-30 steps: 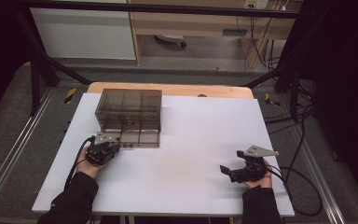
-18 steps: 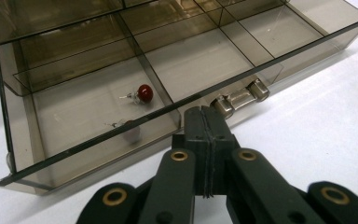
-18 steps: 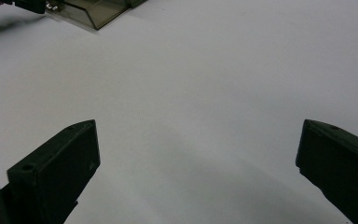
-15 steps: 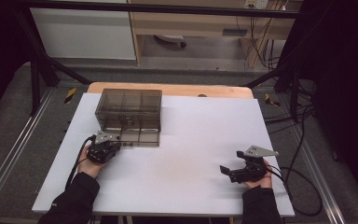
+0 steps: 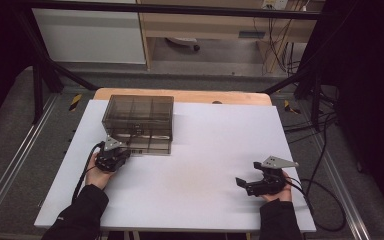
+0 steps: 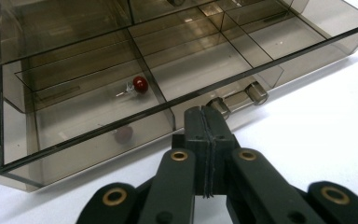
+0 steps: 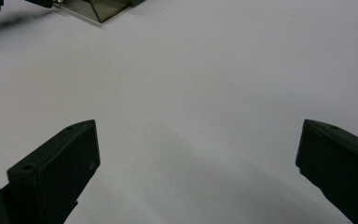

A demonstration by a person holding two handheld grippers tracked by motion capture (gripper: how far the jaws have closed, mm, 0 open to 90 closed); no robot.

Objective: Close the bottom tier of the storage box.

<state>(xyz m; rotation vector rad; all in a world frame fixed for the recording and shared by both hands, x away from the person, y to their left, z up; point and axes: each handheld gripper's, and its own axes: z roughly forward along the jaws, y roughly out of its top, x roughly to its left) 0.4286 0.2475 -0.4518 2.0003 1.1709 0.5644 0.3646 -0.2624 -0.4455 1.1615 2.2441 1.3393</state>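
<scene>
Left gripper (image 6: 207,122), jaws pressed together, sits just at the front of a smoky plastic organizer box (image 6: 177,60). Right gripper (image 7: 198,154) rests on the white table (image 5: 205,170), jaws wide apart.

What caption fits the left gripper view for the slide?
Left gripper, jaws shut, at the front edge of a smoky clear compartment box holding a red-headed pin.

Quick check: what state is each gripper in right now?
Left gripper: shut, nothing between the jaws, tips at the front edge of the smoky plastic box.
Right gripper: open, holding nothing, over the white table.
</scene>
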